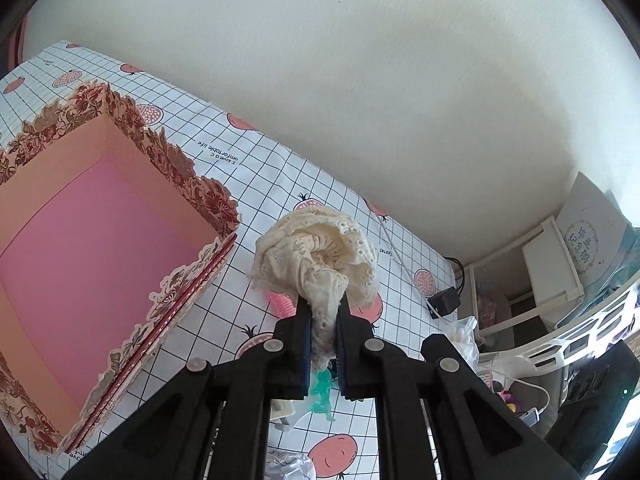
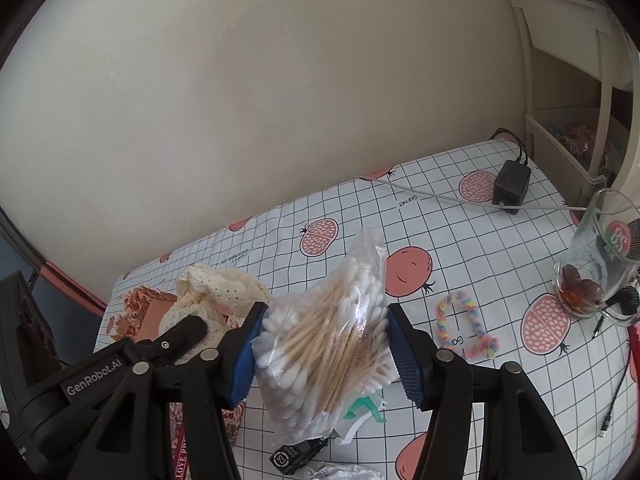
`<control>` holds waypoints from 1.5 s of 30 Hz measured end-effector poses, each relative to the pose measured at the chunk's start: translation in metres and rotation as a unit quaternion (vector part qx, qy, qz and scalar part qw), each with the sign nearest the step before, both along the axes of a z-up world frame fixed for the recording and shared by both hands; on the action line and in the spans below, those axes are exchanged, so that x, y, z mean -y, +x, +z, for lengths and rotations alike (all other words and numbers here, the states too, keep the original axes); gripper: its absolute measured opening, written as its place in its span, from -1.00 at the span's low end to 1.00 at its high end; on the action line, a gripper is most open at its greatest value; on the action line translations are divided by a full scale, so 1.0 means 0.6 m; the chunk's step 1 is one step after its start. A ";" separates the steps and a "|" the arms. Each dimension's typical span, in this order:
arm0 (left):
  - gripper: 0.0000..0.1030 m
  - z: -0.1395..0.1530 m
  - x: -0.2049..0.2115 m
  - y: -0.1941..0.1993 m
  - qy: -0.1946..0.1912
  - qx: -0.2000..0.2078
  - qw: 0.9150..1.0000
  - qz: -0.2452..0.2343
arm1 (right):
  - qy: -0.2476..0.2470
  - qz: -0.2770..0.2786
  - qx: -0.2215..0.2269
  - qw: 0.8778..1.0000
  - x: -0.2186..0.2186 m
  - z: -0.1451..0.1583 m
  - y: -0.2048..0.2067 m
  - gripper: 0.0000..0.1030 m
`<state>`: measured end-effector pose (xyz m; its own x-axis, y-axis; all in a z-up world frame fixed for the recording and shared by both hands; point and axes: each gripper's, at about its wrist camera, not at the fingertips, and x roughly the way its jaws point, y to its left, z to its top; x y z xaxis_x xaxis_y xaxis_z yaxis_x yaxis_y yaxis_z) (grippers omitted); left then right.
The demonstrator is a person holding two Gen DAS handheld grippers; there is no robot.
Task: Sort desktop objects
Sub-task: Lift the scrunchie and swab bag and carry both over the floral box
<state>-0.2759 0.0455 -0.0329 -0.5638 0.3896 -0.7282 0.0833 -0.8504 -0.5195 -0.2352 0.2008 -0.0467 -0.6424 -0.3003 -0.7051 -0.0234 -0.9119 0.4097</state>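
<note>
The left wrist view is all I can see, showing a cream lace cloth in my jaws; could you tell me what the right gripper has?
Observer: The right gripper is clamped on a clear plastic bag of wooden cotton swabs.
Operator: Is anything lying past it on the table?
Observer: Yes, a pastel rainbow braided loop lies on the checked tablecloth.
Operator: Anything fragile nearby?
Observer: A clear glass mug holding brown liquid stands at the right edge.

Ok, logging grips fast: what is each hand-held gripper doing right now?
Left hand-held gripper: closed on the cream lace cloth.
Right hand-held gripper: closed on the bag of cotton swabs.
</note>
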 end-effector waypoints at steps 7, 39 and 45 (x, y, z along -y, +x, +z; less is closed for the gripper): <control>-0.81 0.027 0.026 0.010 0.019 -0.017 1.000 0.005 | -0.014 0.000 -0.016 1.000 0.013 0.021 0.007 0.21; -0.81 0.139 0.165 0.066 0.009 -0.105 0.992 0.064 | -0.045 0.051 -0.074 0.995 0.106 0.102 0.049 0.21; -0.81 0.154 0.199 0.083 -0.025 -0.119 0.988 0.092 | -0.044 0.074 -0.077 0.993 0.142 0.100 0.051 0.21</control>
<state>-0.2259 -0.0736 0.0596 -0.7788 0.2315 -0.5830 0.1191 -0.8580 -0.4997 -0.2047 0.1156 0.0131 -0.6851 -0.4559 -0.5681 0.1775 -0.8609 0.4769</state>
